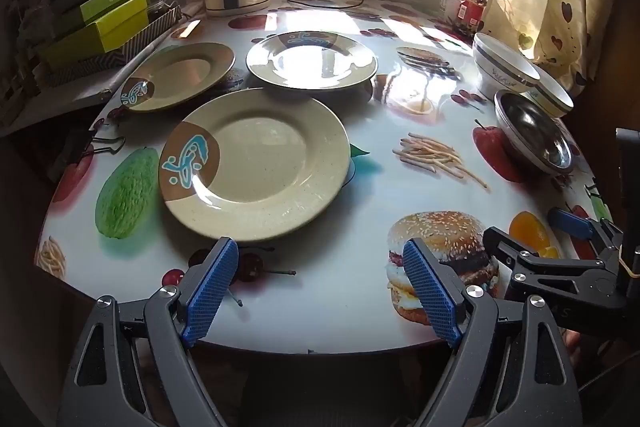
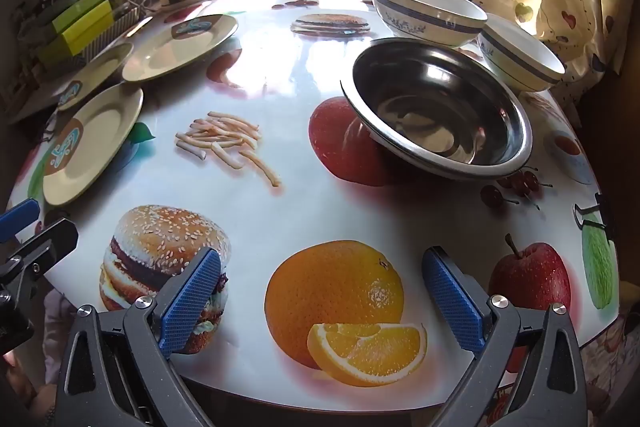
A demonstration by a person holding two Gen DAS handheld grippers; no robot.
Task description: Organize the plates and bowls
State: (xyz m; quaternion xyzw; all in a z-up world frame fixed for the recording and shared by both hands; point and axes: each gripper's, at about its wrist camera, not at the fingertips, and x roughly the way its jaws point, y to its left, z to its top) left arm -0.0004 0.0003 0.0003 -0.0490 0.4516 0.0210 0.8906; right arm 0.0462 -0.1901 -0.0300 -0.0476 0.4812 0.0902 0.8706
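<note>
Both tools hover at the near edge of the table, empty. The left gripper stands wide, its blue pads far apart, and the right gripper is spread just as wide over a printed orange.

Three plates lie on the left side. From the left camera the nearest plate sits at about 11 o'clock from the tool, flat on the cloth. A second plate lies beyond it at 10 o'clock, and the third plate at 12 o'clock; the nearest plate's far rim looks to be touching or just under it, though I cannot tell which.

The bowls gather on the right. From the right camera the steel bowl sits at 1 o'clock, tilted, its far rim seemingly propped against the larger white bowl. The smaller white bowl stands just beside them at 2 o'clock.

The plates look glazed and stiff, probably breakable and slick; lying flat, each offers only its thin raised rim, so I would pinch the near rim and lift gently. The steel bowl seems light and tough but slippery; its rolled lip is the place to hold. The white bowls look heavier and fragile; grip the wall over the rim, one pad inside.
</note>
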